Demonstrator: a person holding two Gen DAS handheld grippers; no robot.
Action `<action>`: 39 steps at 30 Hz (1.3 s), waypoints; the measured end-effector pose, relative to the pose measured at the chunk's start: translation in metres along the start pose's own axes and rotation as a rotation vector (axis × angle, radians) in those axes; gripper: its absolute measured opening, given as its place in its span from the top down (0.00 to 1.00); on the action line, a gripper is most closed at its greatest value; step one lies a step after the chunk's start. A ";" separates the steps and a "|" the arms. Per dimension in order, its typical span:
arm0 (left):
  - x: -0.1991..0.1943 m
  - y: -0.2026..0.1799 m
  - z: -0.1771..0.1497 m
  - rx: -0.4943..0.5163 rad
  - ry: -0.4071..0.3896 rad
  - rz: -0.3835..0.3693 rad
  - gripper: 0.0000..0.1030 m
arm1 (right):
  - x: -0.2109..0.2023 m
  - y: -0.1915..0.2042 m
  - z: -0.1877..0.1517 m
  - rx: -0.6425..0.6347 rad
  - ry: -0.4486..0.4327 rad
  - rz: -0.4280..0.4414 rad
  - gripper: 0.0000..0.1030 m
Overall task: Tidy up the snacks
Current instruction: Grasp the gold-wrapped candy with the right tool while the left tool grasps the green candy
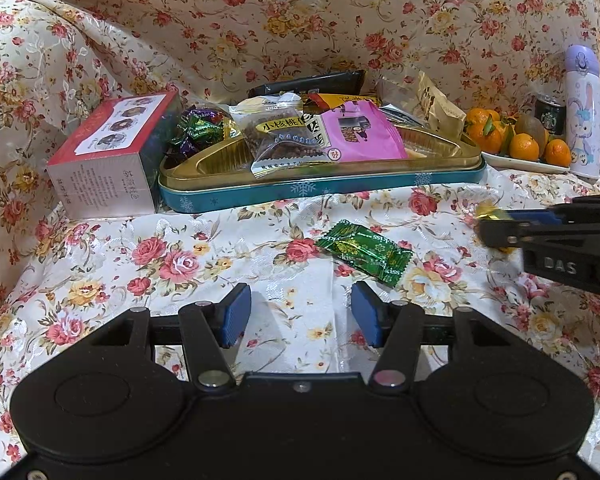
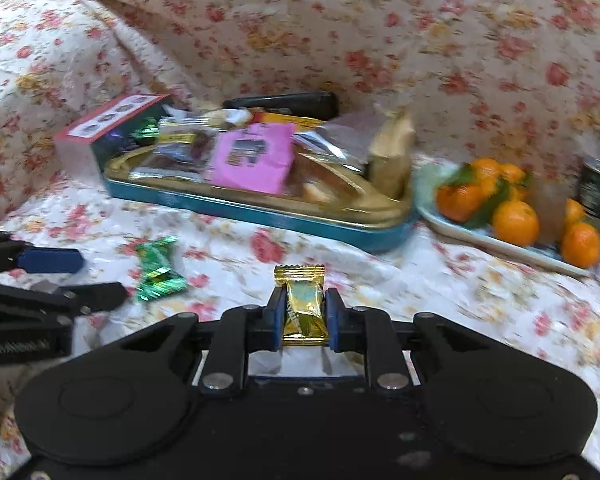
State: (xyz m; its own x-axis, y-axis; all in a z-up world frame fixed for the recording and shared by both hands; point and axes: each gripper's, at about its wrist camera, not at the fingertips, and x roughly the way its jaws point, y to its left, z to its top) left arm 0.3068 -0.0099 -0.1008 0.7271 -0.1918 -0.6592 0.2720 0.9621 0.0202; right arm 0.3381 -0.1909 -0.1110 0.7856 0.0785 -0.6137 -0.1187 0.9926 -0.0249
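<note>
Right wrist view: the right gripper (image 2: 303,314) is clamped on a gold candy (image 2: 303,308), which is held between the two blue pads (image 2: 277,314) and projects past the tips toward 12 o'clock; the wrapper is shiny gold foil with a crimped, serrated upper edge and a greenish patch low on its face; print cannot be read. The candy is carried above the floral cloth (image 2: 440,280), apart from it as far as can be told. A green candy (image 2: 158,270) is seen at 10 o'clock of this gripper, lying on the cloth just beside the left gripper (image 2: 96,276).

Left wrist view: the left gripper (image 1: 300,314) is seen with its fingers apart and nothing between them; the green candy (image 1: 364,250) lies flat on the cloth at 1 o'clock, near the right-hand pad (image 1: 366,314) but not touching it; its wrapper is green foil with gold ornament and white lettering, ends crimped. The right gripper (image 1: 486,226) enters at 3 o'clock with gold foil showing at its tip. A teal tin (image 1: 320,194) with a gold liner is placed at 12 o'clock, well beyond the green candy, heaped with packets, a pink packet (image 1: 360,136) uppermost; a red box (image 1: 108,156) stands against its left end; a plate of oranges (image 1: 516,142) lies at 2 o'clock.
</note>
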 end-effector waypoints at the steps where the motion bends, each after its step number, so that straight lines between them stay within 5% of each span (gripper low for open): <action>1: 0.000 -0.001 0.000 0.003 0.000 0.005 0.40 | -0.002 -0.001 -0.003 -0.010 -0.002 -0.032 0.79; 10: 0.004 0.001 0.010 -0.001 0.060 0.002 0.38 | -0.003 0.010 -0.011 -0.106 -0.013 -0.131 0.79; 19: 0.003 0.007 0.042 -0.137 0.176 -0.069 0.40 | -0.003 -0.001 -0.010 -0.039 -0.010 -0.088 0.79; 29: 0.039 -0.015 0.073 -0.259 0.322 -0.031 0.40 | -0.003 0.002 -0.010 -0.051 -0.009 -0.099 0.79; 39: 0.056 -0.035 0.073 -0.210 0.365 0.084 0.40 | -0.002 -0.001 -0.010 -0.037 -0.008 -0.092 0.78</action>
State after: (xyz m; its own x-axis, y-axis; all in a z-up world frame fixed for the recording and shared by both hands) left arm 0.3841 -0.0685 -0.0835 0.4605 -0.0664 -0.8852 0.0595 0.9973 -0.0439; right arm 0.3303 -0.1925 -0.1175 0.7992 -0.0117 -0.6010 -0.0679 0.9916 -0.1096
